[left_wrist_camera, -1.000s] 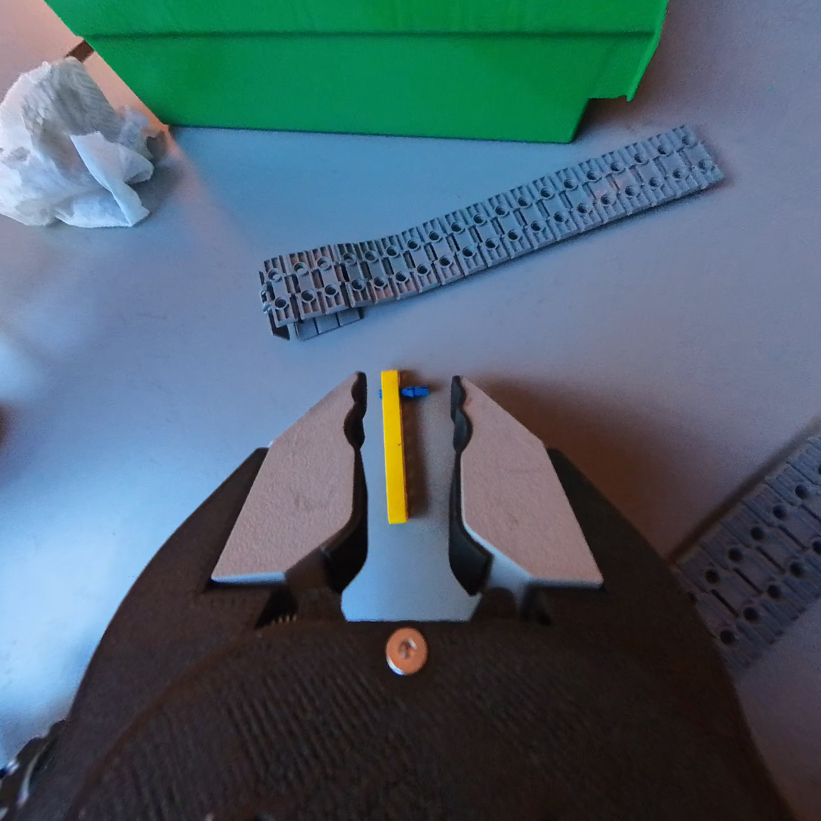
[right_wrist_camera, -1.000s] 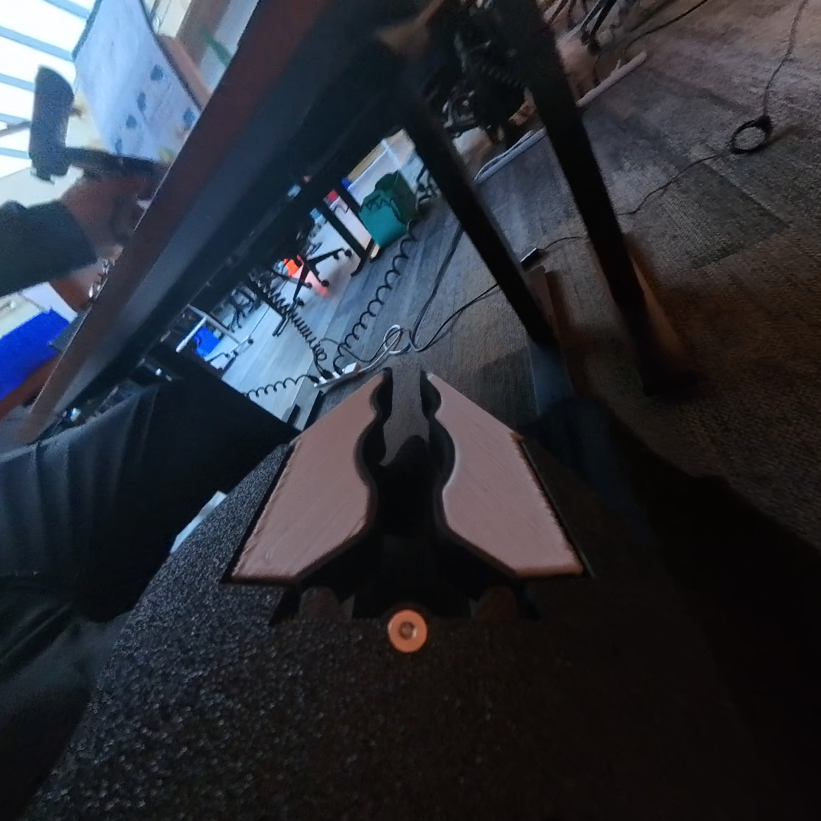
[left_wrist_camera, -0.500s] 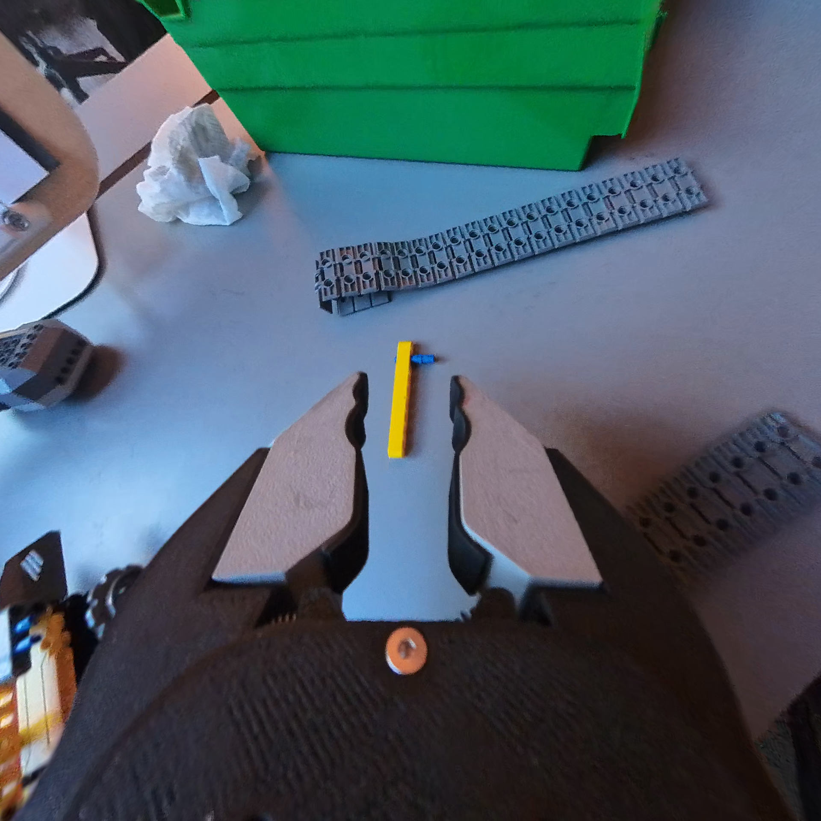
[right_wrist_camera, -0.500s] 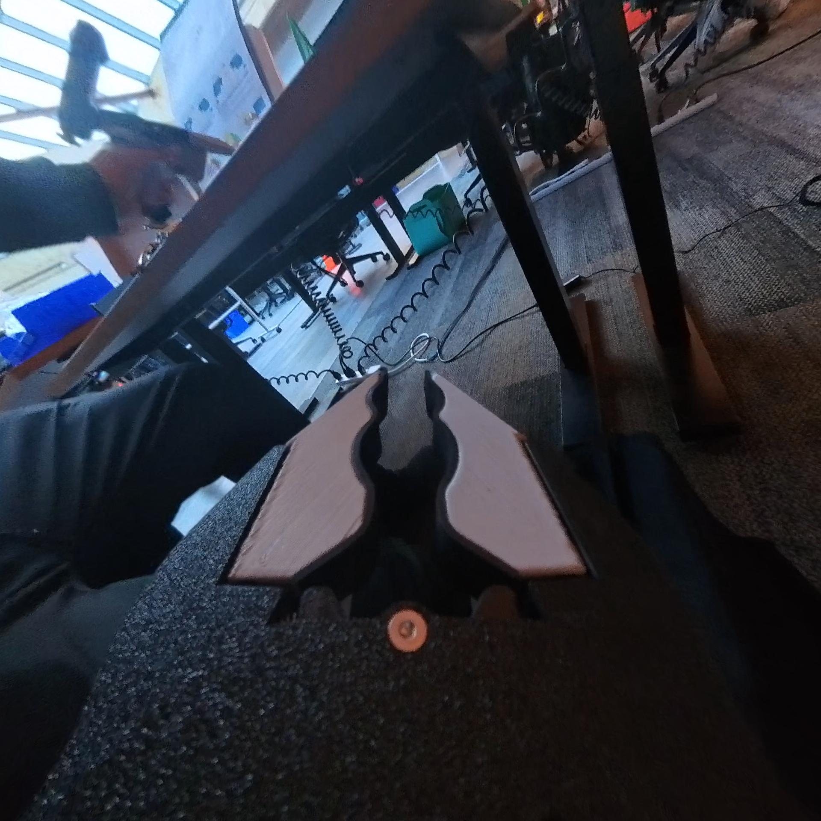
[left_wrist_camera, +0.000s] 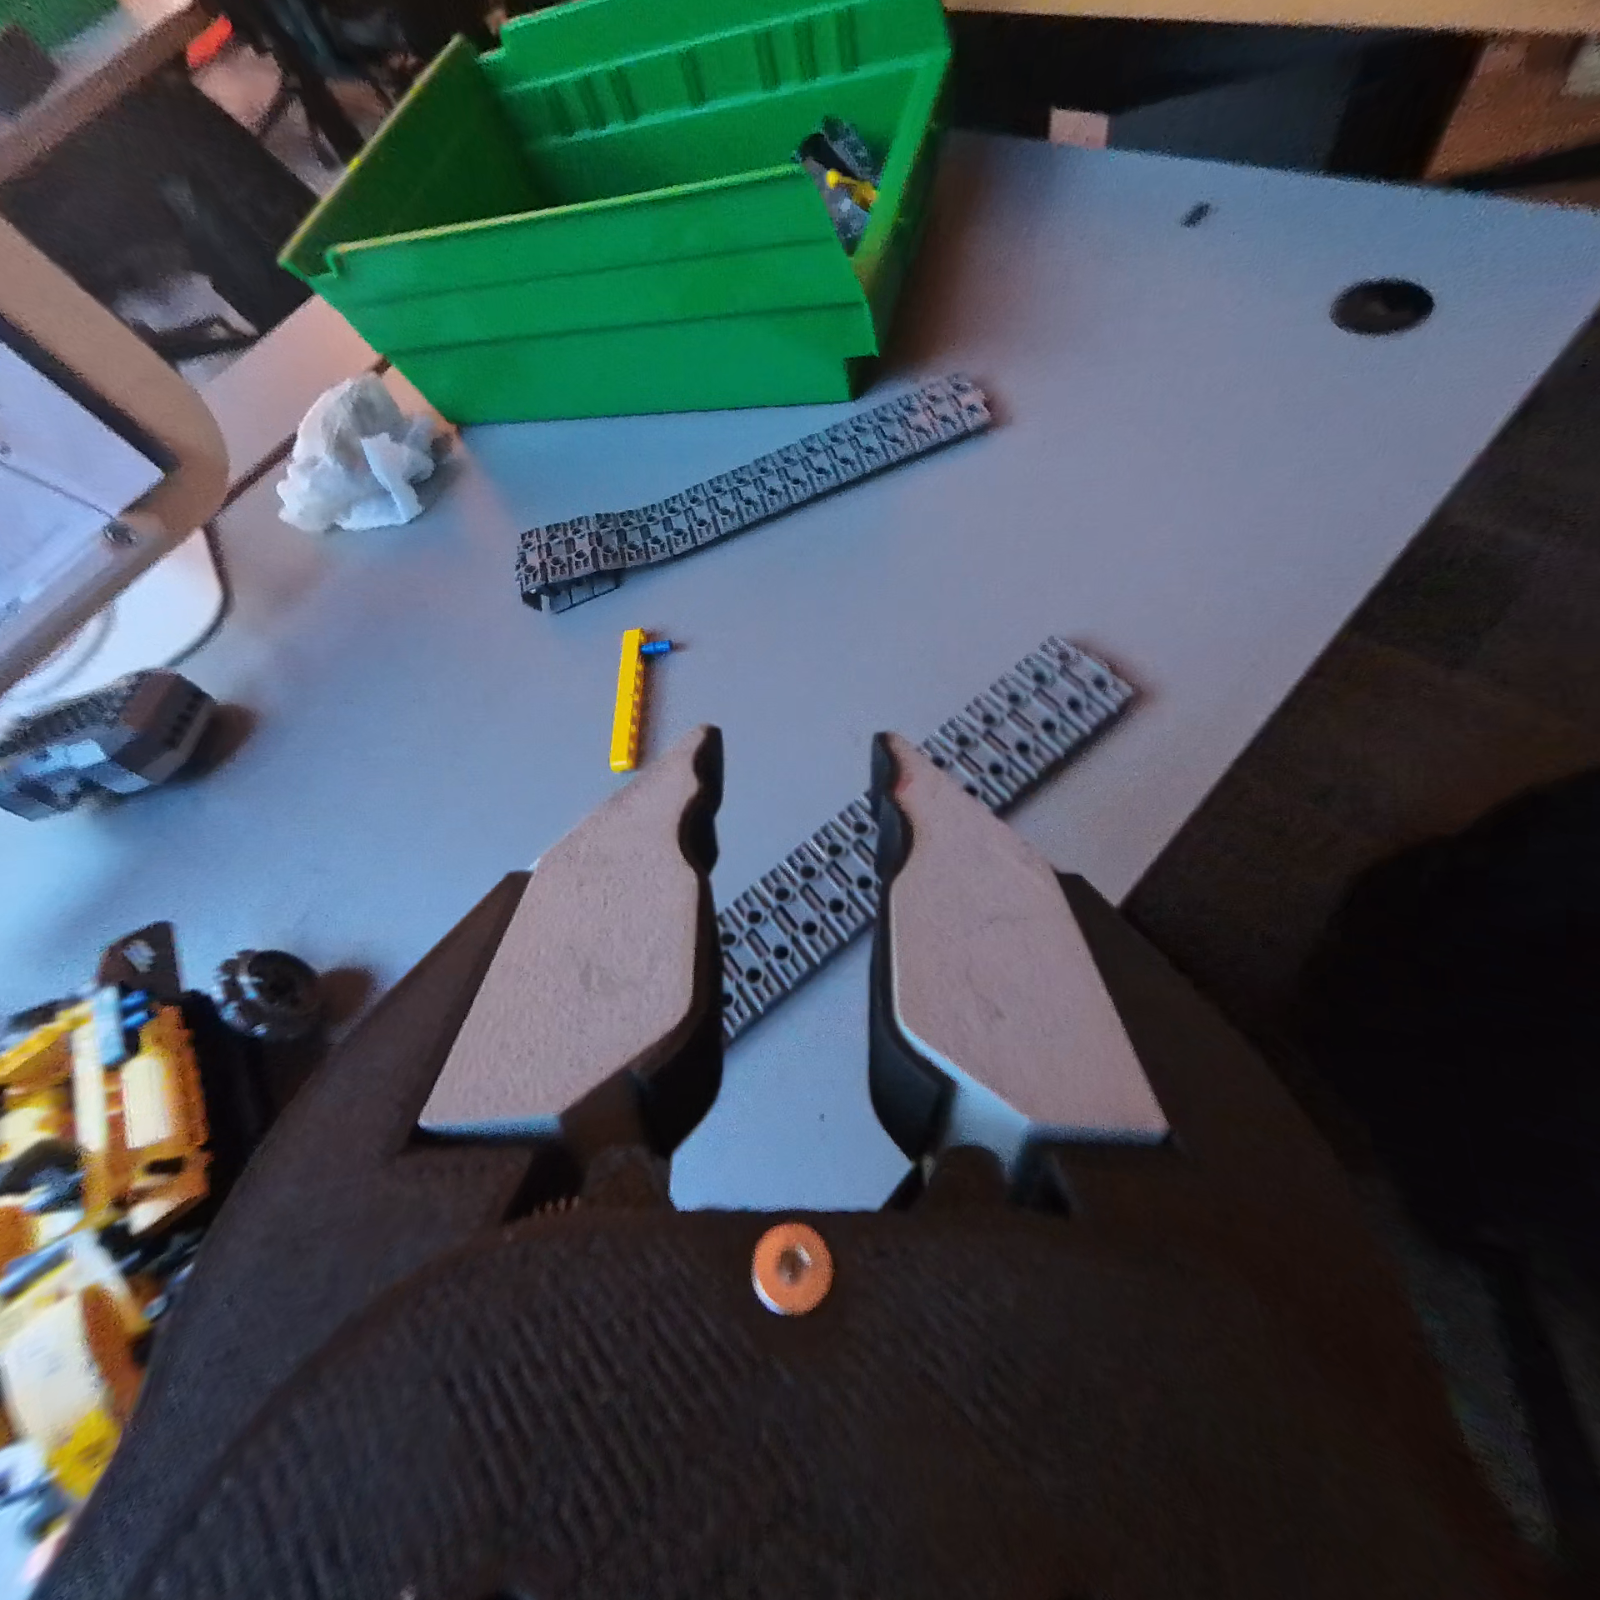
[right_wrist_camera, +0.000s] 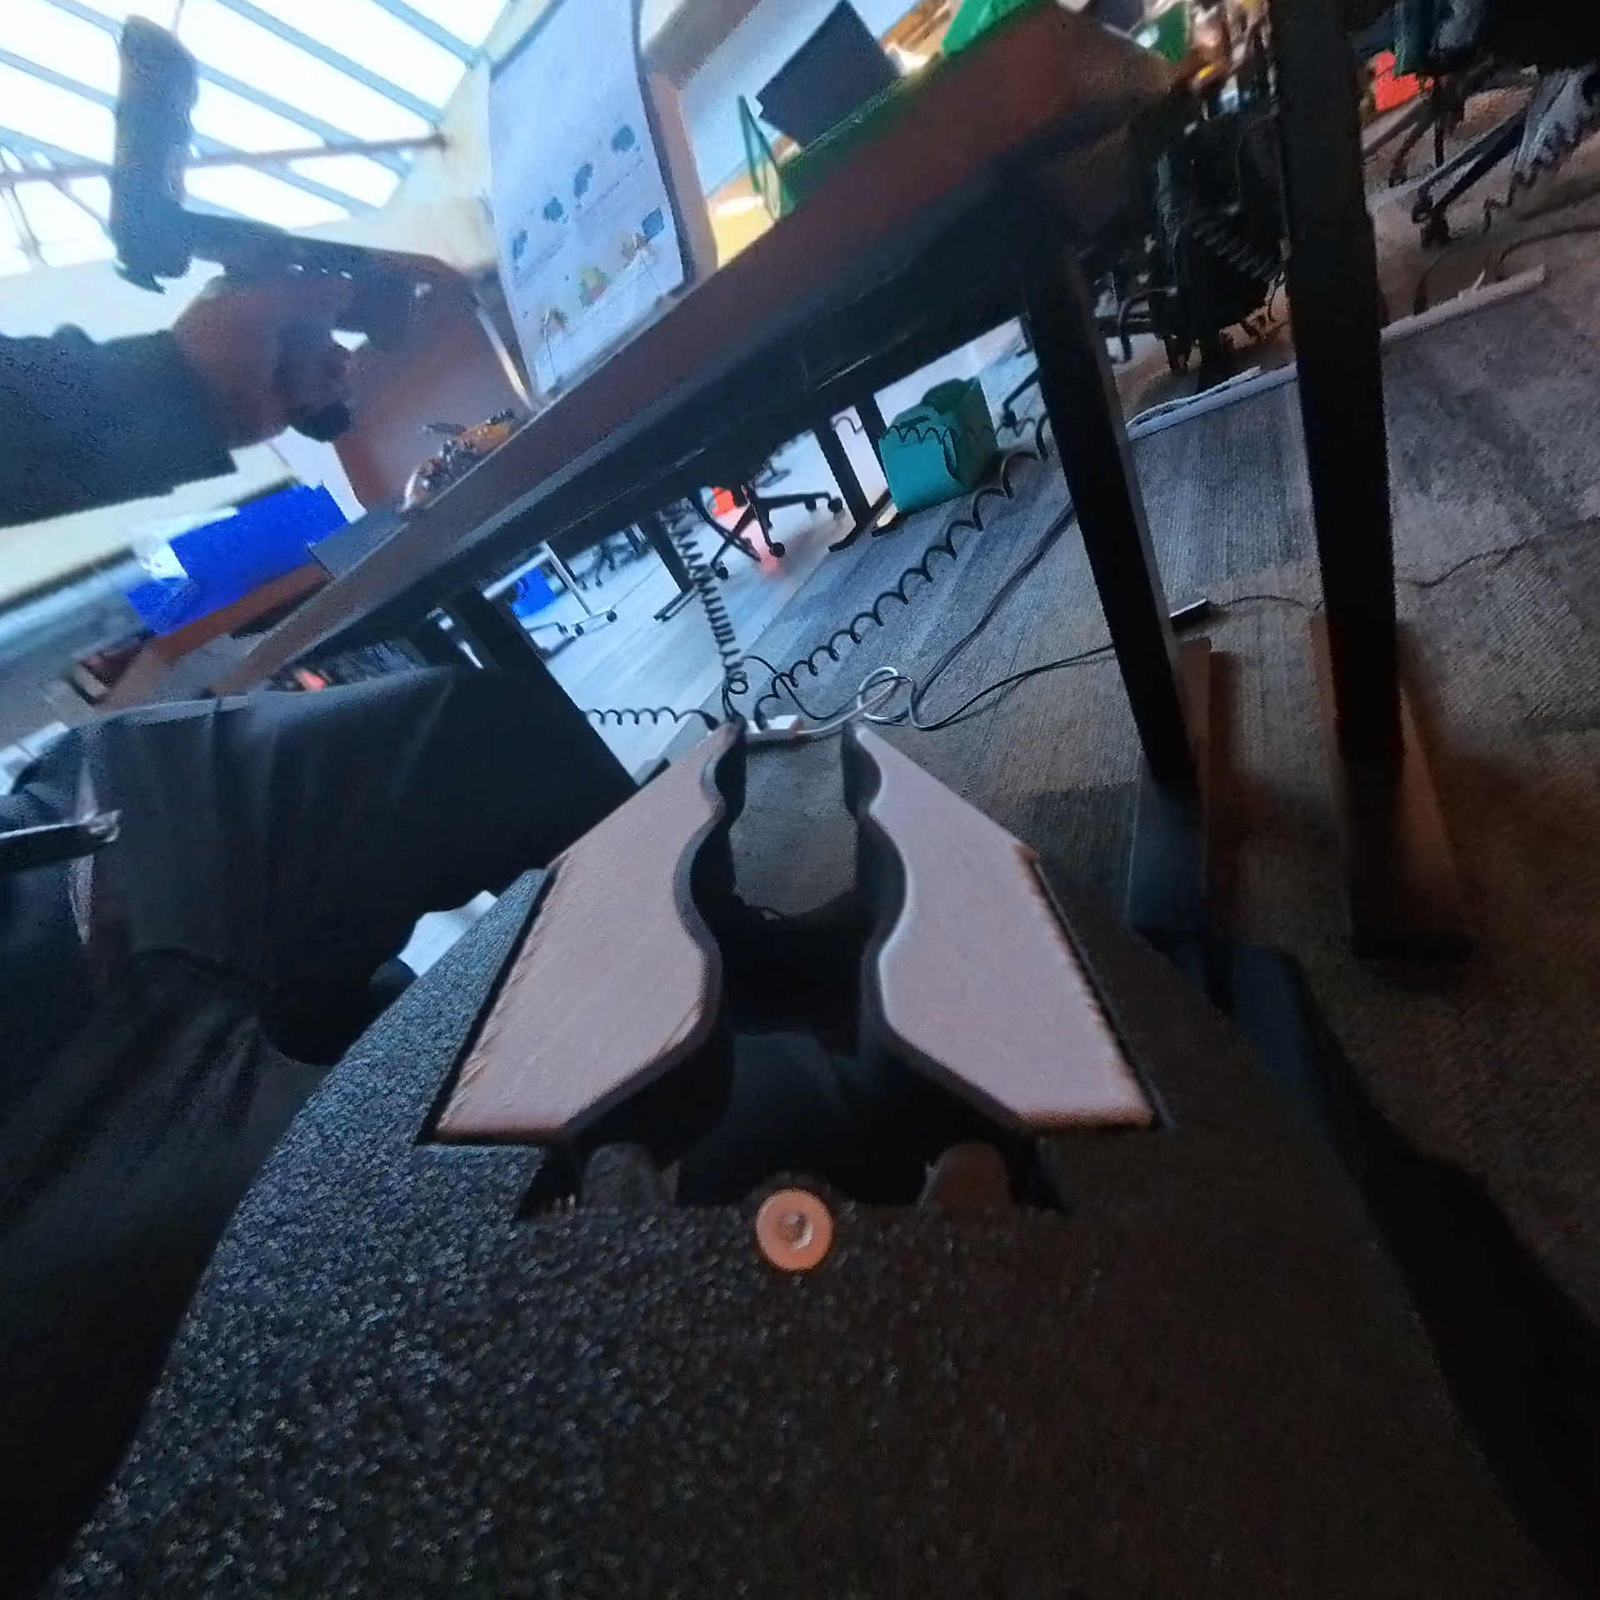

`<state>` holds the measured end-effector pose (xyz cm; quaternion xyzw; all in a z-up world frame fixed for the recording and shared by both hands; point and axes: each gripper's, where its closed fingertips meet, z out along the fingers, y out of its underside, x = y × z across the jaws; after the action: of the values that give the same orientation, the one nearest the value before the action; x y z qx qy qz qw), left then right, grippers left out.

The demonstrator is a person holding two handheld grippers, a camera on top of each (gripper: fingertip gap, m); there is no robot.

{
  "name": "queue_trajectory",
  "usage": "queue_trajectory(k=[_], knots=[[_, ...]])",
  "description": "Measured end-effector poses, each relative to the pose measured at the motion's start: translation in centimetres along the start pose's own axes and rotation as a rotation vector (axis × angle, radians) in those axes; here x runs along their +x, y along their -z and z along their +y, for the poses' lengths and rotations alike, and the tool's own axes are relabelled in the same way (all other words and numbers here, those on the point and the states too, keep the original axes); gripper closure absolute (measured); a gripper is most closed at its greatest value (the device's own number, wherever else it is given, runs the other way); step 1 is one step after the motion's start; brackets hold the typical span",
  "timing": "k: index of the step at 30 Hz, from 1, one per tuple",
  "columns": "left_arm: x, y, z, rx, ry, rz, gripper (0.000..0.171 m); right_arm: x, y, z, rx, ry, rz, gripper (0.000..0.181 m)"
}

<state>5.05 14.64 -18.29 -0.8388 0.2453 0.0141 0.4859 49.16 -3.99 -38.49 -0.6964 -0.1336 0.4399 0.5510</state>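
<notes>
My left gripper (left_wrist_camera: pixel 795 740) is open and empty, raised above the grey table (left_wrist_camera: pixel 1169 519). A yellow beam (left_wrist_camera: pixel 629 700) with a small blue pin (left_wrist_camera: pixel 658 646) at its far end lies flat just left of and beyond the left fingertip. A grey track strip (left_wrist_camera: pixel 1022 736) lies under and between the fingers. My right gripper (right_wrist_camera: pixel 792 736) is open a little and empty. It hangs below the table edge (right_wrist_camera: pixel 779 286), pointing at the carpet (right_wrist_camera: pixel 1472 563). A hand (right_wrist_camera: pixel 260 346) holds the other gripper above the table.
A green bin (left_wrist_camera: pixel 606 286) with a few parts stands at the back, a second track strip (left_wrist_camera: pixel 753 485) before it. A crumpled tissue (left_wrist_camera: pixel 359 459), a dark block (left_wrist_camera: pixel 104 745), a gear (left_wrist_camera: pixel 264 987) and a yellow model (left_wrist_camera: pixel 95 1151) sit left. Table legs (right_wrist_camera: pixel 1108 519), cables (right_wrist_camera: pixel 909 589) and a person's leg (right_wrist_camera: pixel 303 822) are below. The tips of one gripper are about 55 centimetres away from the tips of the other.
My left gripper has pulled back, up and to the right, leaving the yellow beam on the table; it was between the fingers before. The right gripper has tilted upward slightly.
</notes>
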Motion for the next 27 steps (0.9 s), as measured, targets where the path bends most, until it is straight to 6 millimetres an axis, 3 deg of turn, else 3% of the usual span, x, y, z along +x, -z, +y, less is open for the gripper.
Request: queue_trajectory(k=[3, 6, 8, 10, 12, 15, 17, 21, 24, 27], knots=[[1.4, 0.8, 0.7, -0.053, -0.158, -0.130, 0.164, -3.7, -1.7, -4.2, -0.014, 0.103, -0.052, 0.172], [4.0, 0.6, 1.8, -0.154, -0.336, -0.210, 0.171, -9.9, -5.8, -7.3, -0.095, 0.267, -0.123, 0.181], [5.8, 1.2, 1.7, -0.090, -0.403, -0.231, 0.171, -14.8, -9.1, -8.4, -0.150, 0.363, -0.183, 0.181], [8.3, 2.2, 2.8, -0.016, -0.315, -0.134, 0.171, -19.7, -12.4, -8.5, -0.208, 0.401, -0.253, 0.181], [9.8, 3.4, 4.4, 0.039, -0.181, -0.040, 0.171, -23.3, -15.7, -7.6, -0.279, 0.421, -0.288, 0.181], [9.1, 5.8, 6.5, 0.099, -0.068, 0.006, 0.171, -26.8, -20.0, -6.2, -0.377, 0.429, -0.292, 0.169], [7.5, 7.3, 7.0, 0.128, -0.005, 0.026, 0.171, -28.2, -22.8, -6.0, -0.396, 0.453, -0.272, 0.169], [2.5, 9.0, 7.2, 0.163, 0.048, -0.006, 0.164, -28.6, -29.1, -6.2, -0.449, 0.505, -0.235, 0.166], [-0.7, 8.7, 8.2, 0.196, 0.123, 0.048, 0.152, -27.2, -34.7, -7.2, -0.463, 0.536, -0.235, 0.162], [-3.8, 7.3, 9.8, 0.197, 0.104, 0.079, 0.153, -24.9, -42.2, -8.3, -0.506, 0.609, -0.266, 0.161]])
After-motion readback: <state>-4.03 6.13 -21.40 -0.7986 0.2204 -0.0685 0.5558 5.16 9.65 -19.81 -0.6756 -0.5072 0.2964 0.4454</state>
